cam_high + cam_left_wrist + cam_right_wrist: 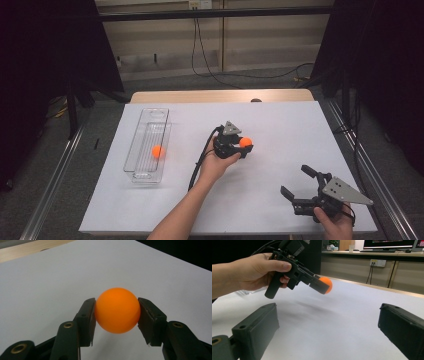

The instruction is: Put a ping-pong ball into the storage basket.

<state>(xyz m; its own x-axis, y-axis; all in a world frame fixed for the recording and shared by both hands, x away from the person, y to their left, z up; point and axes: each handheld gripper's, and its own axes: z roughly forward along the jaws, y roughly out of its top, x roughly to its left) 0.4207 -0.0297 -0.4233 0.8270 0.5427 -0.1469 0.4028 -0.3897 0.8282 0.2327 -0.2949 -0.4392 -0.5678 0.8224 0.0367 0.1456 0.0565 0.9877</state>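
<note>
Orange ball [117, 310] clamped in left hand-held gripper [243, 145], raised above desk [280, 125]; right hand-held gripper [296, 182] spread wide, nothing grasped.

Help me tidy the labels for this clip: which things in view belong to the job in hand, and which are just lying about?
Part of the job:
- orange ball, clamped in the left gripper, lifted off the table
- second orange ball, lying in the clear bin
- clear bin, at the table's left

Just there:
- right gripper, jaws open, holding nothing
- white table sheet
- cables on the floor
</note>
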